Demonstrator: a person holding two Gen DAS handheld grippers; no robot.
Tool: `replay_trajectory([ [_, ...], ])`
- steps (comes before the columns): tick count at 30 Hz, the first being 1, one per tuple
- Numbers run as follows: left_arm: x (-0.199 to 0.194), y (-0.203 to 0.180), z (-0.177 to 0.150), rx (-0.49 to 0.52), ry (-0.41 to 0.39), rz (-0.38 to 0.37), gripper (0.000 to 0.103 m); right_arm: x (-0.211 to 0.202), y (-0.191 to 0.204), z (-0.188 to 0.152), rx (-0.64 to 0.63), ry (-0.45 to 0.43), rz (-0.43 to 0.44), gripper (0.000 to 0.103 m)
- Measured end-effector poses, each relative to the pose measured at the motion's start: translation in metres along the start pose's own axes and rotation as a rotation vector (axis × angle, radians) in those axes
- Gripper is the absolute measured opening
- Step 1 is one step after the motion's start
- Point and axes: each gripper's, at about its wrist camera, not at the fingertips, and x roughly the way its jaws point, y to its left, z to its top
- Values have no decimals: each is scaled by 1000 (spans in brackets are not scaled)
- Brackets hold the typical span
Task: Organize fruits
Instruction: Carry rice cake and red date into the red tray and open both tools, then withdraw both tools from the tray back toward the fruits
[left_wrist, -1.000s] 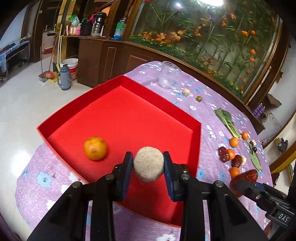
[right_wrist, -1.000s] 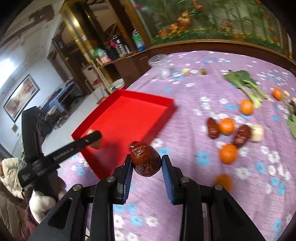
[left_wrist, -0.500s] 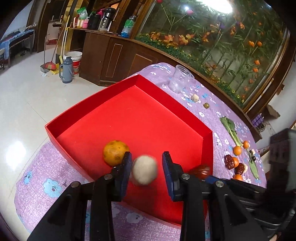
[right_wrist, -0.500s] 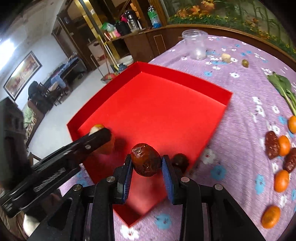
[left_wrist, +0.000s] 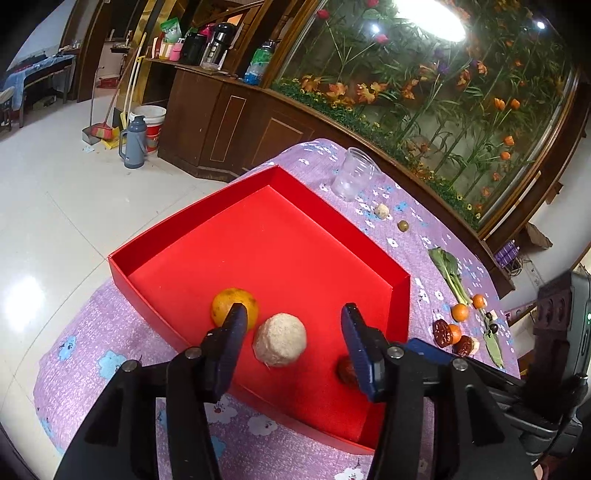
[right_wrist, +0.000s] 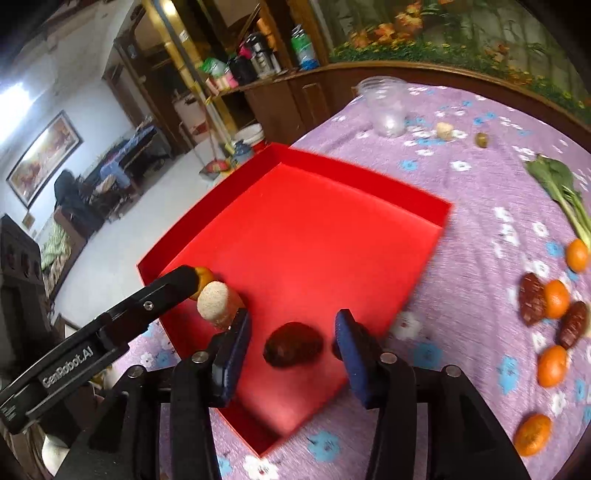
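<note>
A red tray (left_wrist: 258, 177) (right_wrist: 354, 173) lies on the purple flowered cloth. In it are an orange (left_wrist: 231, 301) (right_wrist: 205, 275), a beige rough round fruit (left_wrist: 280, 339) (right_wrist: 212, 302) and a dark red date (right_wrist: 293, 344) (left_wrist: 343, 371). My left gripper (left_wrist: 293, 343) is open above the tray's near part, the beige fruit loose between its jaws. My right gripper (right_wrist: 293, 347) is open, the date lying in the tray between its jaws. The left gripper's finger (right_wrist: 162, 291) shows in the right wrist view beside the beige fruit.
To the right of the tray lie several small oranges (right_wrist: 556, 298) and dates (right_wrist: 532, 302), plus a green leafy vegetable (right_wrist: 557, 188) (left_wrist: 448, 267). A clear plastic cup (left_wrist: 352, 179) (right_wrist: 386, 107), a small beige piece (right_wrist: 444, 130) and an olive (right_wrist: 481, 139) stand beyond the tray.
Both grippers opened. The left let go of the beige fruit and the right let go of the date; both now lie in the tray. The right gripper moved left over the tray.
</note>
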Motion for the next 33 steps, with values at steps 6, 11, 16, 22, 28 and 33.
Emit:
replay_trajectory([
  [6, -14, -10, -3, 7, -25, -6, 56, -10, -7, -20, 2, -16, -152, 56],
  [11, -26, -15, -3, 16, -50, 1, 60, 4, 4, -36, -36, 25, -171, 61],
  [16, -31, -16, -4, 18, -57, 2, 60, 15, 10, -44, -103, 53, -217, 65],
  [22, -39, -20, -7, 28, -64, 5, 60, 11, 15, -49, -163, 56, -275, 66],
  [28, -44, -28, -8, 40, -68, 6, 61, 4, 12, -53, -186, 72, -315, 67],
  [33, -48, -39, -9, 55, -68, 4, 62, -8, 1, -60, -159, 50, -290, 69],
])
